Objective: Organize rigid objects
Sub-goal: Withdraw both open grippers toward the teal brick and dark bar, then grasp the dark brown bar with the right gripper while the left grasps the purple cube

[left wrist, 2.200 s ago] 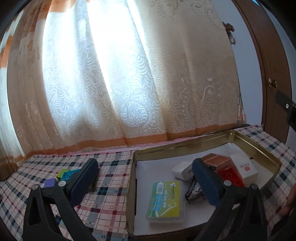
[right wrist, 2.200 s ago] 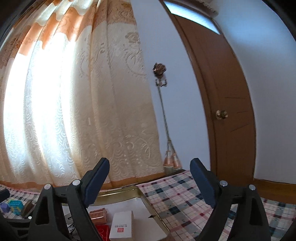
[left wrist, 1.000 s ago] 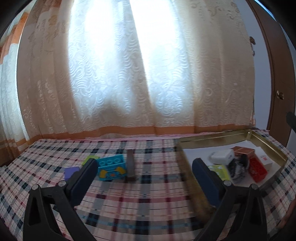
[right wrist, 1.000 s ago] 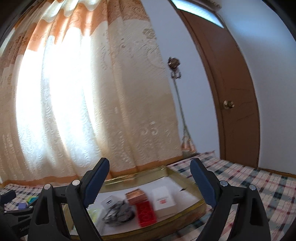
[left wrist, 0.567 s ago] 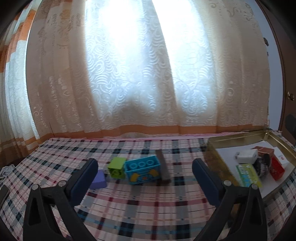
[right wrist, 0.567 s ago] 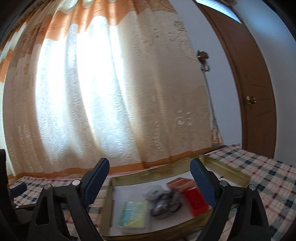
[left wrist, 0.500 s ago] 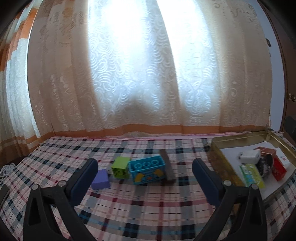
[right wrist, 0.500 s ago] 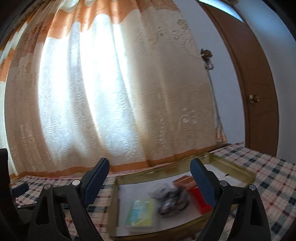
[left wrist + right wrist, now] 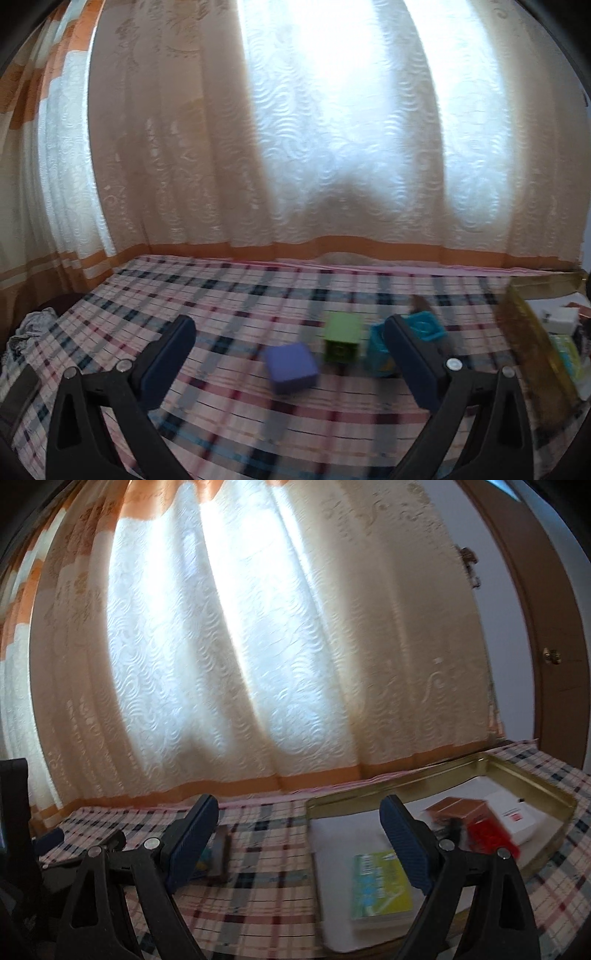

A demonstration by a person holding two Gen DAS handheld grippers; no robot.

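In the left wrist view a purple block (image 9: 291,367), a green block (image 9: 342,338) and a blue studded block (image 9: 406,345) lie on the plaid tablecloth, with a dark bar (image 9: 421,304) just behind them. My left gripper (image 9: 291,356) hovers open in front of them, nothing between its fingers. The gold tray (image 9: 532,354) sits at the right edge. In the right wrist view my right gripper (image 9: 299,840) is open and empty before the gold tray (image 9: 399,786), which holds a green-yellow card pack (image 9: 382,884), a red block (image 9: 487,836), a brown box (image 9: 458,806) and a white box (image 9: 513,814).
Lace curtains with an orange band hang right behind the table's far edge. A brown door (image 9: 554,657) stands at the right. The left gripper's body (image 9: 22,849) fills the left edge of the right wrist view. Crumpled cloth (image 9: 29,328) lies off the table's left side.
Both grippers have swung left. The blocks slid from left of centre toward the centre-right of the left view; the tray moved to its right edge. In the right view the tray shifted right.
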